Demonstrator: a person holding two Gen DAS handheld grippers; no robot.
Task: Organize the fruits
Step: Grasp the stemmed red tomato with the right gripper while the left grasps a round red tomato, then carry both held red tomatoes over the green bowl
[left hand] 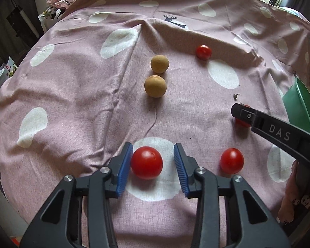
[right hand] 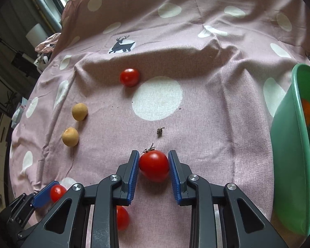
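A: Where is the left gripper [left hand: 153,161]?
B: Its fingers stand apart around a round red tomato [left hand: 146,162] on the pink white-dotted cloth [left hand: 72,95].
A: And the right gripper [right hand: 154,165]?
B: Its blue-padded fingers press a stemmed red tomato [right hand: 154,165], near the green plastic bowl [right hand: 287,144].

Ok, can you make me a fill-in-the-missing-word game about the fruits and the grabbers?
1. Each gripper has a red ____ between its fingers: left gripper, right gripper.
2. The number of tan round fruits on the cloth is ____.
3. The bowl at the right is coloured ____.

Missing words: tomato; two; green
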